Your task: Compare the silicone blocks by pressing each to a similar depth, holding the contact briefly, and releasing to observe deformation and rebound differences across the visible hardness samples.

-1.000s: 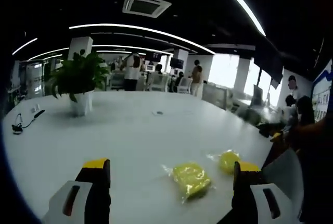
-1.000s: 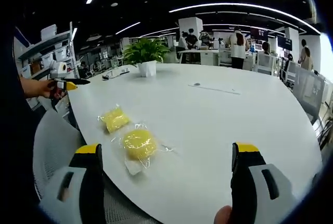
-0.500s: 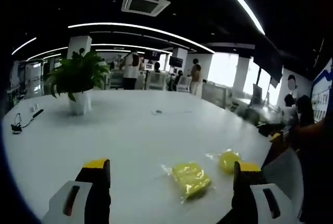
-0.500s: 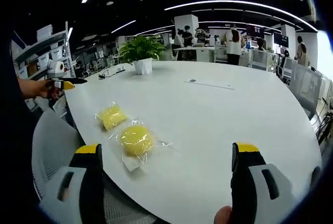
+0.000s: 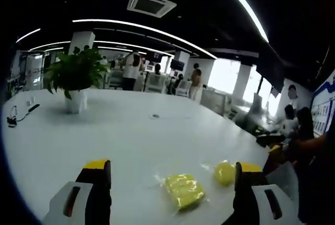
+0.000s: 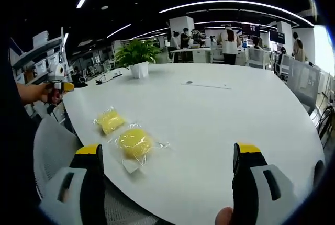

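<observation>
Two yellow silicone blocks in clear wrappers lie near the edge of a white table [image 5: 104,136]. In the left gripper view the squarish block [image 5: 183,190] lies low between my jaws and the round block [image 5: 224,172] sits beside the right jaw. My left gripper [image 5: 171,166] is open, above and short of them. In the right gripper view the round block [image 6: 134,142] is nearer, and the squarish block [image 6: 110,121] sits behind it to the left. My right gripper [image 6: 167,152] is open and holds nothing. The other gripper [image 6: 60,85] shows at far left, held in a hand.
A potted plant [image 5: 76,73] stands far back on the table, also the potted plant [image 6: 137,55]. A cable [image 5: 10,120] lies at the far left edge. A white chair [image 6: 52,146] stands against the table's near edge. People and desks fill the office behind.
The left view has shifted, so the blocks now sit lower and further left in it. The right view has barely moved. The blocks lie where they were and both grippers stay open.
</observation>
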Demonstrator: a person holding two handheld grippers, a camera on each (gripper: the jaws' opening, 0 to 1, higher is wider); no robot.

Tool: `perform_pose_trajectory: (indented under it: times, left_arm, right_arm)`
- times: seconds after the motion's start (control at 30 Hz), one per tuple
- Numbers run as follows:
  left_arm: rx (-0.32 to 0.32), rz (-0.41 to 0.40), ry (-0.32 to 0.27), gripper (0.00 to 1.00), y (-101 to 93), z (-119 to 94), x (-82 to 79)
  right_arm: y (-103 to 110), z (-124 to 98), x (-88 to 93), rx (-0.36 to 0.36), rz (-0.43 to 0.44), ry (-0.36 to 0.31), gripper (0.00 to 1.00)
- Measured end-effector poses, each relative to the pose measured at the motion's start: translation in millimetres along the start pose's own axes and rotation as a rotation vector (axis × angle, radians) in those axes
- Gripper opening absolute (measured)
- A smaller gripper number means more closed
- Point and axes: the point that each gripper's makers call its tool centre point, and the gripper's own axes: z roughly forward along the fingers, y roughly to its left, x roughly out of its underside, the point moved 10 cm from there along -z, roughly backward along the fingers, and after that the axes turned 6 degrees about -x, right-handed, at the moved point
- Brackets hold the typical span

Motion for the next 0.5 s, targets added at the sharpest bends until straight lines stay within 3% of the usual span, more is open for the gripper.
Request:
perform_pose_trajectory:
  times: [0.5]
  left_arm:
    - [0.061, -0.017, 0.054, 1.00, -27.9, 33.1, -4.4]
  right_arm:
    - [-0.3, -1.4, 0.5, 0.005, 0.009, -0.013, 0.97]
